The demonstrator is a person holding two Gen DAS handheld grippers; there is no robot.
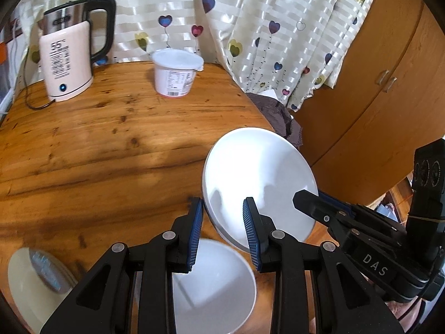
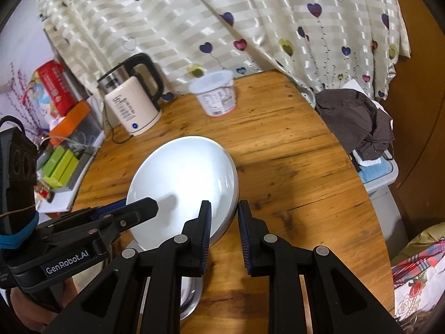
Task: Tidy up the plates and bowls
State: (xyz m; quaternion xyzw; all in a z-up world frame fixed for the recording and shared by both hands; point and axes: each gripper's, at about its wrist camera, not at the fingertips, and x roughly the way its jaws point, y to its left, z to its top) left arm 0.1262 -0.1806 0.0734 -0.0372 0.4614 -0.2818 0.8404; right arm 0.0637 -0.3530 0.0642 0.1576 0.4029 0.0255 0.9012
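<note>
- Plate first: round white ceramic plate [image 1: 258, 178] is lifted and tilted above the round wooden table [image 1: 111, 144], its near edge over a deep white bowl [image 1: 214, 286] that sits low in the left wrist view.
- Left gripper [image 1: 224, 231] has its blue-padded fingers spread to either side of the plate's near-left rim; one finger lies over the plate's face and the other beside its outer edge, with a gap visible, so it is not pinching.
- Right gripper [image 2: 224, 233] likewise straddles the plate's [image 2: 183, 186] right rim with its fingers apart; whether the pads touch the rim cannot be told.
- Each gripper appears in the other's view, at opposite sides of the plate.
- Second pale plate [image 1: 30, 284], blurred, lies at the near-left of the table, apart from the bowl.
- Shiny metal bowl rim [image 2: 192, 297] shows beneath the right gripper's fingers.
- Cream and steel electric kettle [image 1: 69, 53] with a black handle stands at the far-left of the table, and a white lidded plastic tub [image 1: 176, 72] stands near it, both well apart from the plate.
- Cream curtain with coloured hearts [image 1: 250, 27] hangs behind the table.
- Brown crumpled cloth [image 2: 353, 119] lies just off the table's right side.
</note>
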